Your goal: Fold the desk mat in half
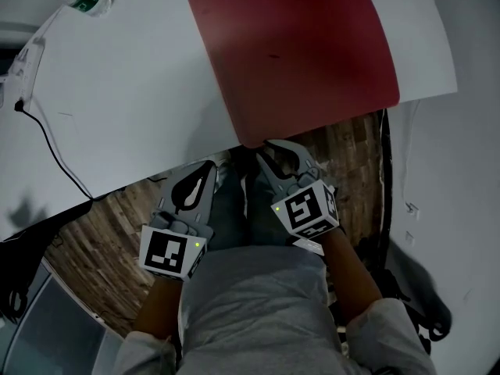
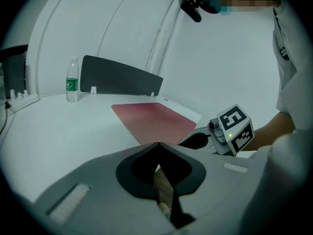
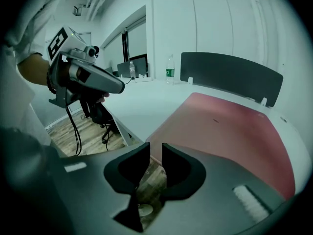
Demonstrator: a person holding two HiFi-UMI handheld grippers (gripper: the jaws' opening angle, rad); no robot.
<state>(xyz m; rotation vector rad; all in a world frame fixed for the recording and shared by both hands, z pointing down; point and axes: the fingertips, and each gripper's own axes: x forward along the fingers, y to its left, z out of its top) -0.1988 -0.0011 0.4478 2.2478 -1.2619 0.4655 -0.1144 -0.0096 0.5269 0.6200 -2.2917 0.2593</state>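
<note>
The right claw [image 3: 155, 148] stands with its jaws a narrow gap apart and nothing between them, its tips just beside the near corner of the red desk mat [image 1: 297, 53]. The left claw [image 2: 157, 145] has its jaws together and empty, held off the front edge of the white bench [image 1: 141, 92]. The mat lies flat and unfolded on the bench, its near corner at the front edge

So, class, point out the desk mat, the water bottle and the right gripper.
desk mat [image 1: 297, 53], head view, middle of its red surface.
water bottle [image 2: 72, 84], left gripper view, on its green label.
right gripper [image 3: 155, 150], right gripper view, midway between its open fingertips.
</note>
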